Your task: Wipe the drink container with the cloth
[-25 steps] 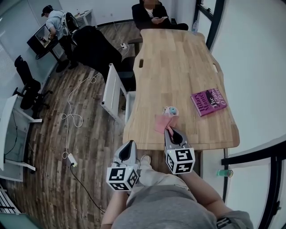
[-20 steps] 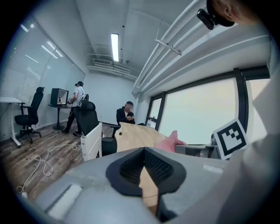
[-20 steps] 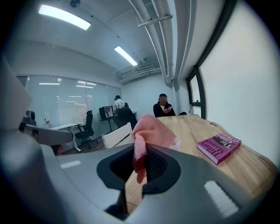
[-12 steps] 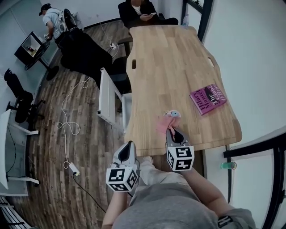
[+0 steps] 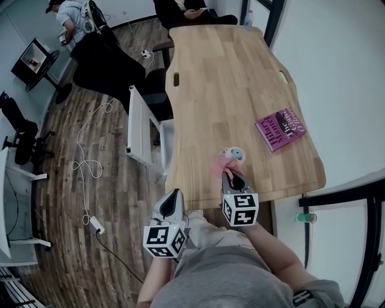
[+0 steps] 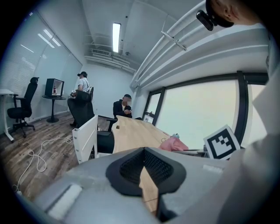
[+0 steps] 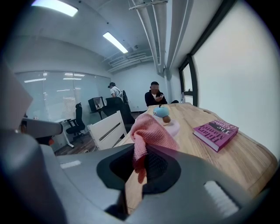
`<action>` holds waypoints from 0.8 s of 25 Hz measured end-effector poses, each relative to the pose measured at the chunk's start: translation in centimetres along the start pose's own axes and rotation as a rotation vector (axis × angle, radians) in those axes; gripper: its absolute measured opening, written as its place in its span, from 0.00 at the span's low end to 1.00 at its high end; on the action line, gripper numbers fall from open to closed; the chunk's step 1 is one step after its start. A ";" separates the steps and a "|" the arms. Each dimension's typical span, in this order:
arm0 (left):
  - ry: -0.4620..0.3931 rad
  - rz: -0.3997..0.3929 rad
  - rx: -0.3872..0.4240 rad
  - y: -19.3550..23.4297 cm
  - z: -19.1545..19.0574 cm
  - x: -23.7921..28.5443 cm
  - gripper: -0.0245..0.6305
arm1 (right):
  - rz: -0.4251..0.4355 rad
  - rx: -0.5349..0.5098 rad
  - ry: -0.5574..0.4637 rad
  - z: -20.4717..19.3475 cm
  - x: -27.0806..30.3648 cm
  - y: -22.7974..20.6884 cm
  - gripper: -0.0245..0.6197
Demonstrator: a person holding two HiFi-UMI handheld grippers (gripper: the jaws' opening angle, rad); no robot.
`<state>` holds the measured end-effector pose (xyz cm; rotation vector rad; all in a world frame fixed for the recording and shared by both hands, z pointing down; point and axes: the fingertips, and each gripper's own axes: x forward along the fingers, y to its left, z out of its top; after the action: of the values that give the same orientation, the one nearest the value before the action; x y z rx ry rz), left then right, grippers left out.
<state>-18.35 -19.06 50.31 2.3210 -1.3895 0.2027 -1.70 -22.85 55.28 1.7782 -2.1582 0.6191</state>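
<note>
The drink container [image 5: 232, 155], a pale pink cup with a blue figure on its lid, stands on the wooden table [image 5: 240, 78] near the front edge. My right gripper [image 5: 231, 177] is shut on a pink cloth [image 5: 219, 168], just in front of the container. In the right gripper view the cloth [image 7: 151, 131] bunches up out of the jaws and hides part of the container [image 7: 164, 114] behind it. My left gripper [image 5: 174, 196] hangs below the table's front edge, shut with nothing in it; its own view shows the left gripper [image 6: 143, 168] aimed along the table.
A magenta book [image 5: 280, 129] lies to the right of the container. A white chair [image 5: 139, 126] stands at the table's left side. A person sits at the far end [image 5: 180, 9]. Cables [image 5: 90, 162] trail over the wooden floor at left.
The head view has shifted forward over the table. My right gripper keeps the cloth beside the container; the left gripper stays below the table edge.
</note>
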 end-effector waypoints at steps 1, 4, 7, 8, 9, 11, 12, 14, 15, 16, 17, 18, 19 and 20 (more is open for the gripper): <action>0.000 0.000 -0.001 0.1 0.0 0.1 0.04 | -0.003 0.000 0.007 -0.3 0.2 0.0 0.08; 0.003 0.001 -0.002 0.5 -0.1 0.2 0.04 | -0.009 -0.001 0.024 -1.1 0.7 0.0 0.08; 0.008 -0.001 -0.007 0.6 -0.3 0.4 0.04 | -0.013 -0.008 0.043 -1.9 1.3 -0.1 0.08; 0.010 -0.002 -0.009 0.6 -0.3 0.4 0.04 | -0.014 -0.009 0.051 -2.2 1.5 -0.1 0.08; 0.011 -0.003 -0.011 0.6 -0.4 0.4 0.04 | -0.015 -0.009 0.059 -2.6 1.7 -0.1 0.08; 0.012 -0.004 -0.011 0.6 -0.5 0.5 0.04 | -0.017 -0.004 0.078 -3.3 2.0 -0.2 0.08; 0.013 -0.005 -0.011 0.6 -0.5 0.5 0.04 | -0.018 -0.002 0.087 -3.7 2.2 -0.2 0.08; 0.014 -0.004 -0.010 0.6 -0.5 0.5 0.04 | -0.022 -0.001 0.106 -4.4 2.5 -0.3 0.08; 0.015 -0.003 -0.011 0.7 -0.5 0.5 0.04 | -0.023 -0.003 0.115 -4.8 2.7 -0.4 0.08; 0.016 -0.002 -0.012 0.7 -0.5 0.6 0.04 | -0.025 -0.006 0.124 -5.2 2.9 -0.5 0.08; 0.017 0.000 -0.013 0.8 -0.5 0.6 0.04 | -0.026 -0.008 0.133 -5.6 3.2 -0.5 0.08; 0.018 0.002 -0.014 0.9 -0.6 0.6 0.04 | -0.026 -0.009 0.142 -6.0 3.4 -0.6 0.08; 0.019 0.003 -0.015 0.9 -0.6 0.7 0.04 | -0.027 -0.011 0.152 -6.4 3.6 -0.7 0.08; 0.021 0.003 -0.015 0.9 -0.6 0.7 0.04 | -0.028 -0.012 0.163 -6.8 3.8 -0.9 0.08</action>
<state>-18.74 -19.76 51.36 2.2981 -1.3795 0.2160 -2.02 -22.89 63.13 1.6869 -2.0213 0.7161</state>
